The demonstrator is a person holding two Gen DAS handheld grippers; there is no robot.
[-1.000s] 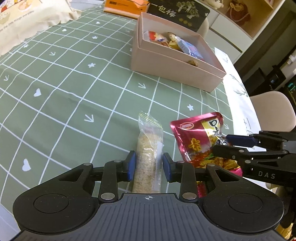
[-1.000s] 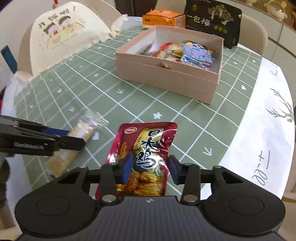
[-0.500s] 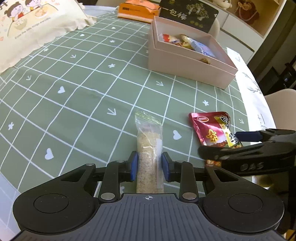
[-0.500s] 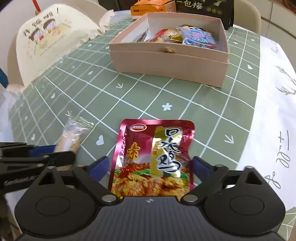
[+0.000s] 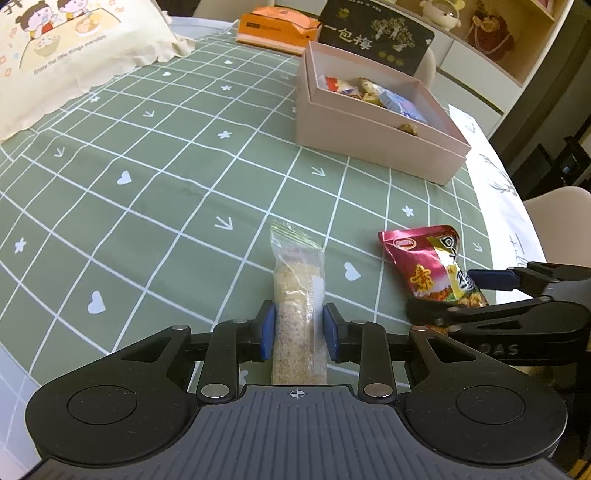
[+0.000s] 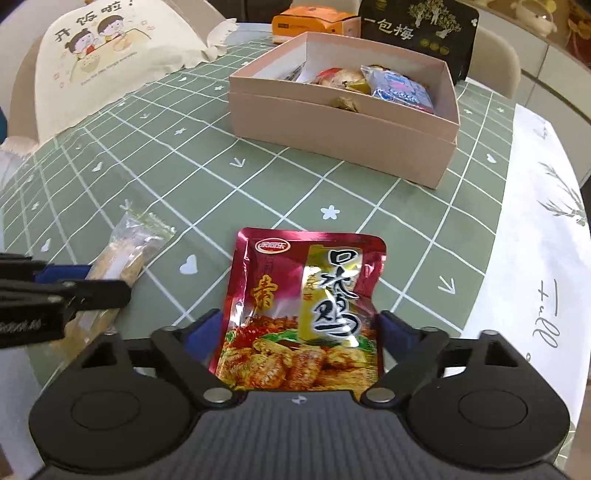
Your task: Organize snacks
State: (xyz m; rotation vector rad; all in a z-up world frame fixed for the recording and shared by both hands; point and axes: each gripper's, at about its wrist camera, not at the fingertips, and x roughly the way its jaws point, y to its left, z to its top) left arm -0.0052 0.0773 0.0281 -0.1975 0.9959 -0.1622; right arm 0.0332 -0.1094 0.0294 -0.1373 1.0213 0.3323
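Observation:
A clear-wrapped rice bar [image 5: 297, 280] lies on the green checked tablecloth, and my left gripper [image 5: 299, 325] is shut on its near end. The same bar [image 6: 125, 251] and left gripper [image 6: 92, 284] show at the left of the right wrist view. A red foil snack packet [image 6: 306, 273] lies flat to the right of the bar. My right gripper [image 6: 299, 325] straddles its lower half with the jaws wide and closing, pads right at the packet's edges. From the left wrist view the packet [image 5: 424, 258] sits under the right gripper [image 5: 458, 295]. Further back stands the open pink box [image 6: 332, 125] holding several snacks.
A printed cream cushion [image 5: 74, 48] lies at the far left. An orange box [image 5: 277, 27] and a black box [image 5: 373, 37] stand behind the pink box. A white patterned cloth [image 6: 546, 240] covers the table's right edge, with a beige chair [image 5: 554, 221] beyond it.
My right gripper's jaws went from narrow on the red packet to wide apart, then narrowed a little; the packet now lies flatter. My left gripper stayed shut on the rice bar.

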